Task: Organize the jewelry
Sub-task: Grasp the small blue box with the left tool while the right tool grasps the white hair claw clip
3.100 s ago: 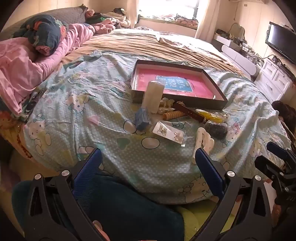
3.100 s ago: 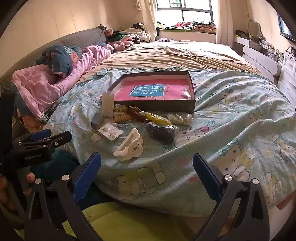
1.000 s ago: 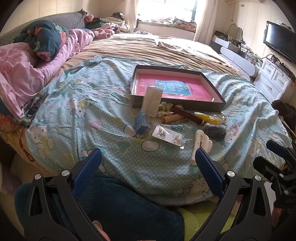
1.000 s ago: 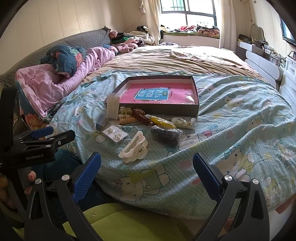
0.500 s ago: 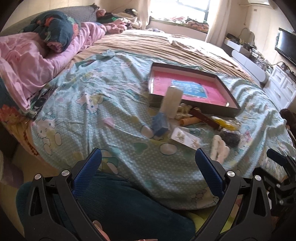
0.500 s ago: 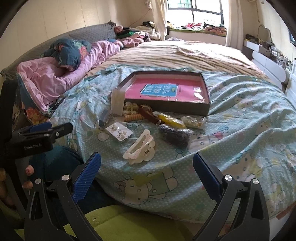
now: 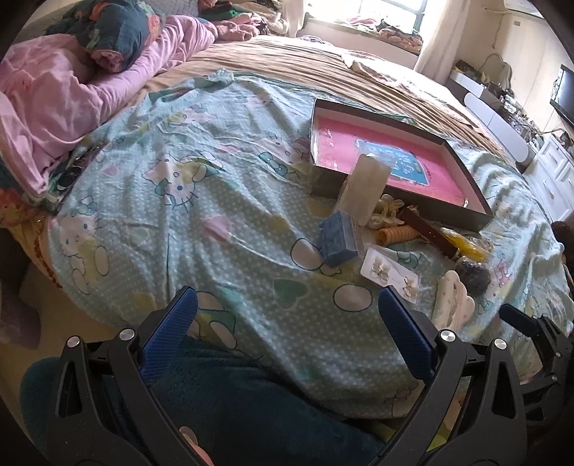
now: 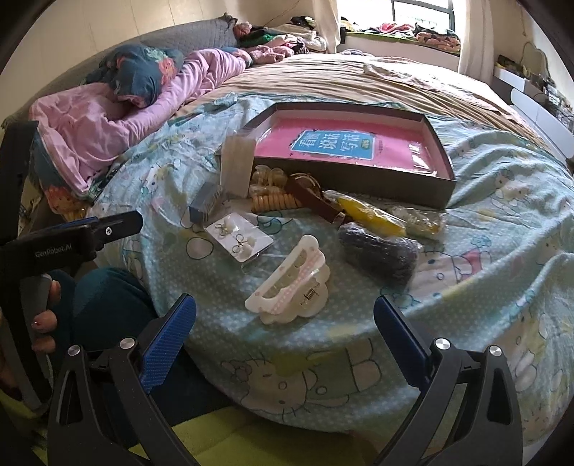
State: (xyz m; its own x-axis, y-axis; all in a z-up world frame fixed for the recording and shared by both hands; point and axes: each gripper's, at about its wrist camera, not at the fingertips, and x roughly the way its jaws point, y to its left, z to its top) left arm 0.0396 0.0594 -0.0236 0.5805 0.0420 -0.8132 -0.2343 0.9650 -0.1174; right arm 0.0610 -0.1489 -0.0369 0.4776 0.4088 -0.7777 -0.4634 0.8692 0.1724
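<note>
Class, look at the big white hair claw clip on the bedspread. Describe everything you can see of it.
The hair claw clip looks like glossy white plastic with scalloped edges and pale pink dotted bands. A small metal spring shows at its hinge. It lies on its side on the bedspread, nearest the bed's edge, apart from the earring card. Neither gripper touches it.

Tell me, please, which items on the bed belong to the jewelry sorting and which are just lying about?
For the job: earring card, white hair claw, yellow coil hair tie, blue box, open tray.

Lying about: pink quilt, floral pillow, clothes on the windowsill.
</note>
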